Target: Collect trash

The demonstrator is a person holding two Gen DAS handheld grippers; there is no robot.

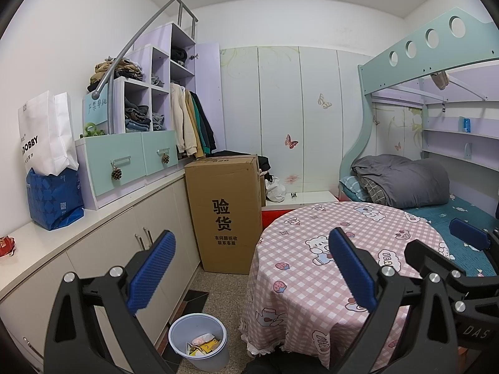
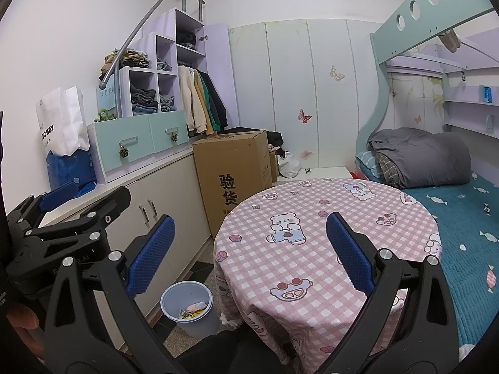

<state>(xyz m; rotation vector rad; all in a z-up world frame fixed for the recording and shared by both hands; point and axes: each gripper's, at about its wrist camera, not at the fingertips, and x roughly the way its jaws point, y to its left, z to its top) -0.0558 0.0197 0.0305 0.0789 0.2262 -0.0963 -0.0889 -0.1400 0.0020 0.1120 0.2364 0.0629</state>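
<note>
bin scraps too small to identify, red packet cut off

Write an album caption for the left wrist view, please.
Open left claw hovers above a pink checked table, beside a bin already holding wrappers.

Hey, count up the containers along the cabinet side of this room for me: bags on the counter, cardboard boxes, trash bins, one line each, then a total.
Bags on the counter: 2, the white paper bag and the blue bag
Large cardboard box: 1
Trash bin: 1, on the floor, with wrappers inside
Total: 4
</note>
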